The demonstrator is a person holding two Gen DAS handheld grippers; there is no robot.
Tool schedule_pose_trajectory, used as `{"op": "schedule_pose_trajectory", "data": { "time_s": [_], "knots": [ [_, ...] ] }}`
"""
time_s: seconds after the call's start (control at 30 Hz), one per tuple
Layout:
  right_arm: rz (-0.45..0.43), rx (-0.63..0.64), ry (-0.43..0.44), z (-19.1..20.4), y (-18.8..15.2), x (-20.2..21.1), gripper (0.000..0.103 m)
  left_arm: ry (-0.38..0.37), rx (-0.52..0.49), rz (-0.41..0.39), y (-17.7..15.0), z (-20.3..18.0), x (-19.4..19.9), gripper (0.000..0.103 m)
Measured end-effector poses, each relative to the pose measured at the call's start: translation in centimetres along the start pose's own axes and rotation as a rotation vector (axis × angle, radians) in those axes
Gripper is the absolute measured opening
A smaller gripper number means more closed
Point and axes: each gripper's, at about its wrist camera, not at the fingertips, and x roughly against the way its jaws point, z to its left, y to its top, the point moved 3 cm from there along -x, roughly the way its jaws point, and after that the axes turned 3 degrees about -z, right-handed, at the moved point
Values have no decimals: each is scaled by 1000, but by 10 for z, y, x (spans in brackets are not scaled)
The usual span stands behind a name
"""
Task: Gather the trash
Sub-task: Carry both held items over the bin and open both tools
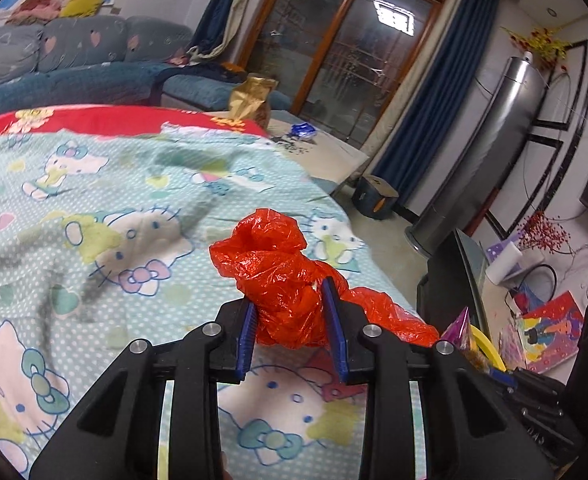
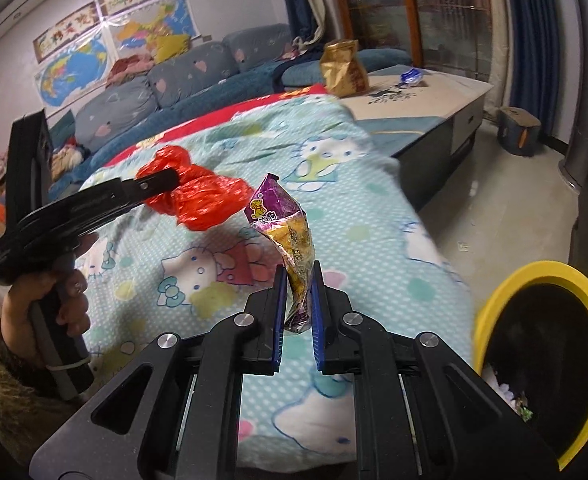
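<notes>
My left gripper [image 1: 292, 322] hovers level over the blanket [image 1: 94, 200], jaws clamping a crumpled red bag [image 1: 278, 276]. My right gripper [image 2: 297, 304] pinches an upright wrapper [image 2: 288, 236], its long axis vertical, near the bin [image 2: 493, 300].

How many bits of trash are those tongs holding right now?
2: a red plastic bag in the left tongs, a purple snack wrapper in the right tongs.

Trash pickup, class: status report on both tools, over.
Left tool shut on red plastic bag. Right tool shut on snack wrapper. Yellow-rimmed bin open, unobstructed.
</notes>
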Motion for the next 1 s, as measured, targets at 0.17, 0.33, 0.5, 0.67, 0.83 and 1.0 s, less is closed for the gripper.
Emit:
{"op": "schedule_pose_trajectory", "data": {
  "time_s": [0.17,0.33,0.5,0.67,0.83,1.0],
  "knots": [
    [-26,-26,-29,-17,0,18,8,-23,-31,-1,-2,-17,7,29],
    [-47,-57,-51,-32,-1,34,8,-55,-68,-2,-5,-37,12,29],
    [-75,-81,-80,-46,-4,51,8,-86,-103,2,-9,-56,15,29],
    [-92,-110,-107,-61,-7,63,8,-111,-129,8,-14,-72,16,29],
    [-107,-143,-138,-76,-11,73,8,-135,-168,15,-21,-90,16,29],
    [-120,-184,-168,-92,-15,82,8,-153,-207,26,-29,-107,15,29]
  ]
}}
